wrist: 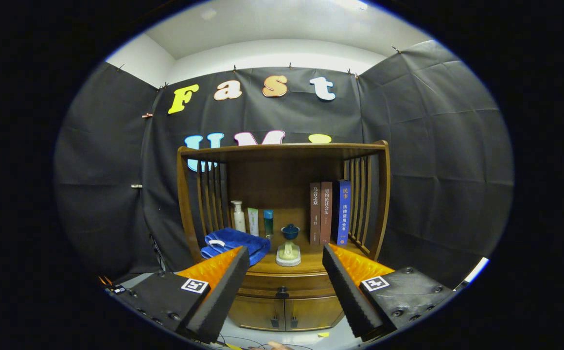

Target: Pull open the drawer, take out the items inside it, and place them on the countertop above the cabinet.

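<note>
Cabinet of dark brown wood with slatted sides [282, 204] stands beyond the fingers, its drawer with a dark knob [282, 292] closed just ahead of them, so whatever lies inside is hidden. Black foam-padded gripper with orange shells [286, 284] hangs spread wide, touching nothing. On the countertop [306, 265] sit three upright books [329, 213], a folded blue towel [236, 243], pale bottles [251, 218] and what looks like a small lidded blue cup on a pale stand [289, 243].

The wooden drawer [282, 282], dark knob [282, 293] centred, sits closed under the countertop [306, 265].
</note>
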Demonstrator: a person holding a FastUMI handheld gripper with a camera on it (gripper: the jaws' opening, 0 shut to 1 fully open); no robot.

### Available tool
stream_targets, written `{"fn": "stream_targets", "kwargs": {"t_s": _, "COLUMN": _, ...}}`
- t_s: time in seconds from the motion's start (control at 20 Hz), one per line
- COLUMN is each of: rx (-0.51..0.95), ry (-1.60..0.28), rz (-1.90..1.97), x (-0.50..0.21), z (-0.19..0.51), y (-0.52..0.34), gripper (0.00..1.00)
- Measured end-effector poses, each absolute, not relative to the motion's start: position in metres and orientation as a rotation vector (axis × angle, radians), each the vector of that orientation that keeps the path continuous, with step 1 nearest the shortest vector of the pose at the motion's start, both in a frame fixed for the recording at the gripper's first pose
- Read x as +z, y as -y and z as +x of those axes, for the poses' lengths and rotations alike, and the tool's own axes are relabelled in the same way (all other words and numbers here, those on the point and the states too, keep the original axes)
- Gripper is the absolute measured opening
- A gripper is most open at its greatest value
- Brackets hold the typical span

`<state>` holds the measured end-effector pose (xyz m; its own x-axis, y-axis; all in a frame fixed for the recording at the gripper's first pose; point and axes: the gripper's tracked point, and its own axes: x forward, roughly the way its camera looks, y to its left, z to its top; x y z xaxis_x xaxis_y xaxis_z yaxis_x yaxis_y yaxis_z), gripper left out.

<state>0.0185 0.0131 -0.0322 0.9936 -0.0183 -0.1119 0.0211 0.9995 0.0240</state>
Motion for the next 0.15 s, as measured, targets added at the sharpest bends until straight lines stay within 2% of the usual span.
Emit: {"fn": "stream_targets", "kwargs": {"t_s": 0.15, "rx": -0.021, "ry": -0.117, "rz": 0.028, "x": -0.0316, "z": 0.0190, "y": -0.0119, "gripper": 0.98}}
